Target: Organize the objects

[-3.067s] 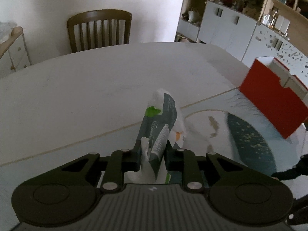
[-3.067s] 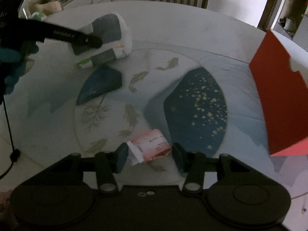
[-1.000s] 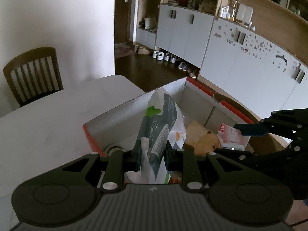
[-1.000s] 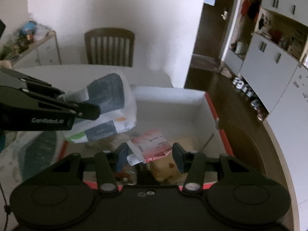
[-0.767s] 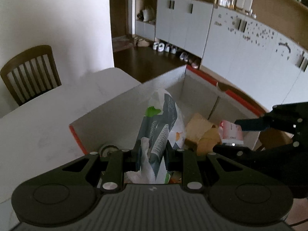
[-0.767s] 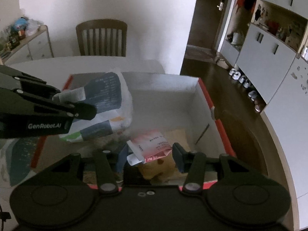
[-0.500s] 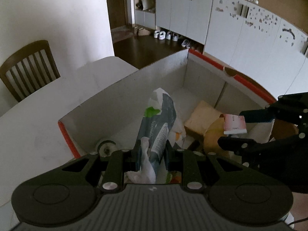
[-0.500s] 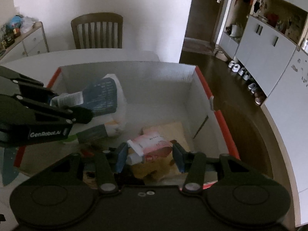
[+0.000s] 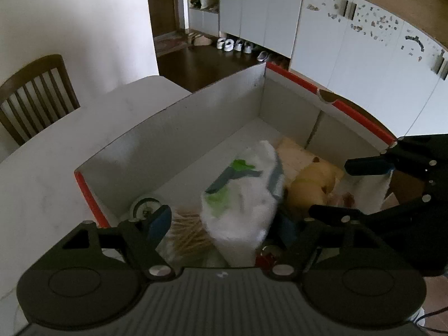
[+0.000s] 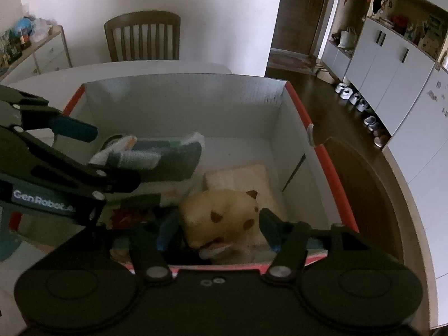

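A red box with white inner walls (image 9: 294, 77) (image 10: 322, 151) stands on the table, and both grippers hang over it. My left gripper (image 9: 224, 221) has its jaws opening. The white, green and dark packet (image 9: 243, 196) (image 10: 168, 156) lies blurred between them, free of the pads, on the box's contents. The jaws of my right gripper (image 10: 218, 229) are opening too. The red-and-white packet (image 10: 215, 247) has slipped below its fingers, against a tan plush toy (image 10: 224, 212), and is mostly hidden.
The box also holds a flat tan cushion (image 10: 238, 179), a bundle of thin wooden sticks (image 9: 190, 235) and a round roll (image 9: 145, 210). A wooden chair (image 10: 142, 36) stands behind the white table (image 9: 56, 168). Cabinets line the right wall.
Both grippers sank lower into the box. Each then opened and let go of its packet; the packets dropped onto the things inside.
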`<state>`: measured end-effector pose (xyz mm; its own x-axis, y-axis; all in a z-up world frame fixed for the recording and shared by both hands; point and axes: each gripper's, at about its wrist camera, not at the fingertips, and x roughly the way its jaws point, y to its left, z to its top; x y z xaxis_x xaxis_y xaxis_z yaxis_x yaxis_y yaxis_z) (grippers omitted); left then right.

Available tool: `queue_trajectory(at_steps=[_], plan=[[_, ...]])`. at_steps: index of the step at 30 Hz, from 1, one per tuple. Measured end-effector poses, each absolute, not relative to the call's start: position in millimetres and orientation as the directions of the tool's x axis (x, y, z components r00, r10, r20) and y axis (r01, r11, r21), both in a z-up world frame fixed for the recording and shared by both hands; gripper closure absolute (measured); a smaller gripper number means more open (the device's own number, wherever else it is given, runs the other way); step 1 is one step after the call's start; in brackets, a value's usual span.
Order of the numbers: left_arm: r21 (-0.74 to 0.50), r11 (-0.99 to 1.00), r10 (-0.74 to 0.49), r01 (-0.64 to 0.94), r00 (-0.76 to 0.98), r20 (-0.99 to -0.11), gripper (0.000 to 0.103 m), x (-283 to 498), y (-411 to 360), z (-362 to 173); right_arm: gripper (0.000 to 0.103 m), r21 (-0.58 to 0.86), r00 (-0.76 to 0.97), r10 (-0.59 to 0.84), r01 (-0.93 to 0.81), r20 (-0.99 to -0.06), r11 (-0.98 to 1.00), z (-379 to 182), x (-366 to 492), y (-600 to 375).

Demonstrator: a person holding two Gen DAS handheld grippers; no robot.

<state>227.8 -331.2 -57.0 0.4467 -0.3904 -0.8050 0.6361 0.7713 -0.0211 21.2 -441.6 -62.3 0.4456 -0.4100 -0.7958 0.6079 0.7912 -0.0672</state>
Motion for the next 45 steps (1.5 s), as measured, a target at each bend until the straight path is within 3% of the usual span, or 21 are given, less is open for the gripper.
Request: queue_trajectory(at_steps=[36,45], plan=[[-0.148,0.765,-0.583,0.627,0.576,-0.573,0.025,133.8,-210.3,33.4,0.038,0.042,0.598,-0.482,0.654,-0.641,0.755,29.4,-26.5,-346.7],[-0.154,0.77,-0.581,0.619,0.582,-0.568,0.023,114.0,-188.8,35.3,0.026,0.059,0.63,-0.497,0.652,-0.597,0.756,35.1,-40.3,-317.3]])
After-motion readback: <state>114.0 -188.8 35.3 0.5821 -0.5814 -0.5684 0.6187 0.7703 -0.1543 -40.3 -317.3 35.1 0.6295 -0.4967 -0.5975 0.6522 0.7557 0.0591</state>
